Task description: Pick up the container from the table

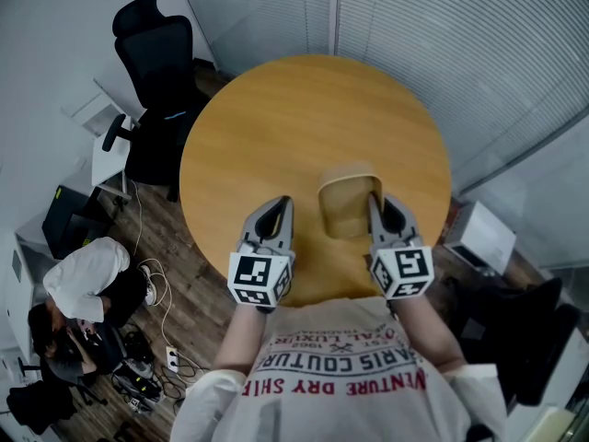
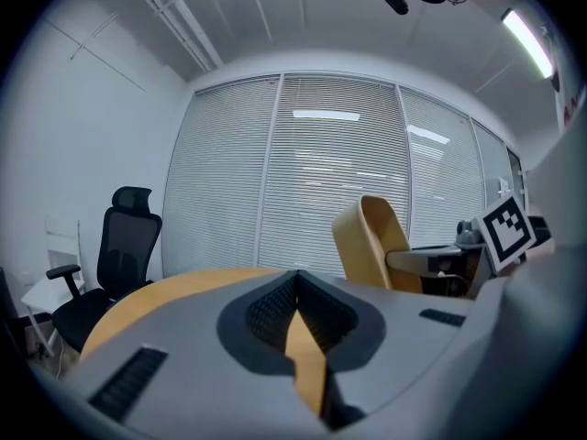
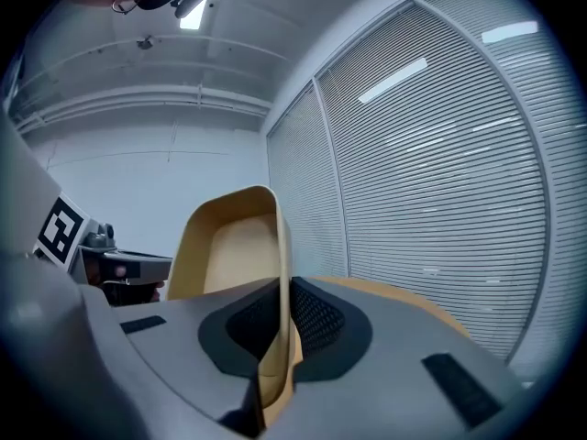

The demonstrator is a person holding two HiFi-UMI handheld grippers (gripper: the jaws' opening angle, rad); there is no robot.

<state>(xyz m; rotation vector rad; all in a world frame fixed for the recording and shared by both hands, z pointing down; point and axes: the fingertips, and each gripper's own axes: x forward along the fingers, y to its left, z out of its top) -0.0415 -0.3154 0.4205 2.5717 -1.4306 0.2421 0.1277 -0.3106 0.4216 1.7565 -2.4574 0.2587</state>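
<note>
A tan open-topped container (image 1: 348, 201) is over the near part of the round wooden table (image 1: 304, 109). My right gripper (image 1: 375, 203) is shut on its right wall, and in the right gripper view that thin wall (image 3: 275, 273) runs between the two jaws. The container (image 2: 371, 241) leans tilted in the left gripper view, with its base hidden. My left gripper (image 1: 278, 206) hovers left of the container, apart from it. Its jaws are shut with nothing between them (image 2: 296, 280).
A black office chair (image 1: 156, 72) stands left of the table beside a white desk. A person (image 1: 83, 288) crouches on the floor at lower left among cables. A white box (image 1: 483, 233) sits to the right. Window blinds (image 1: 460, 35) run behind the table.
</note>
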